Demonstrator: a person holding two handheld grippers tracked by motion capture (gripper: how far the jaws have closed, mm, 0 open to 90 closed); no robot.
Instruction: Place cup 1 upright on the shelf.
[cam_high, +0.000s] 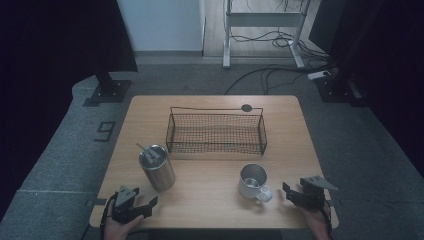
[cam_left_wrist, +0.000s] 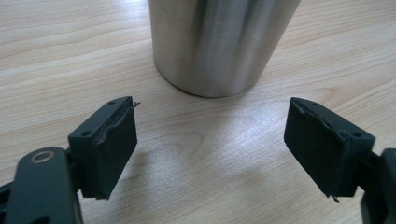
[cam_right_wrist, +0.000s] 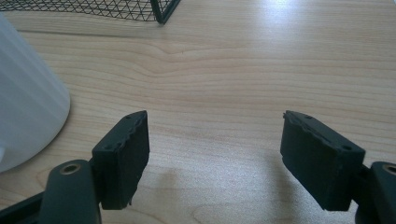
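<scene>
Counter (cam_high: 210, 200): wire basket (cam_high: 216, 131) at the middle rear; steel tumbler (cam_high: 157, 167) before its left end, a straw standing in it; mug (cam_high: 254, 182) before its right end. Left gripper (cam_high: 145, 207) near the tumbler; right gripper (cam_high: 290, 192) just beside the mug.

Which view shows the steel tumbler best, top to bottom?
The high view: the steel tumbler stands whole on the table, open top visible with a straw-like piece inside, in front of the left gripper. The left gripper view gives only its lower wall and base, close up beyond open jaws. The right gripper view faces the white mug instead.
</scene>
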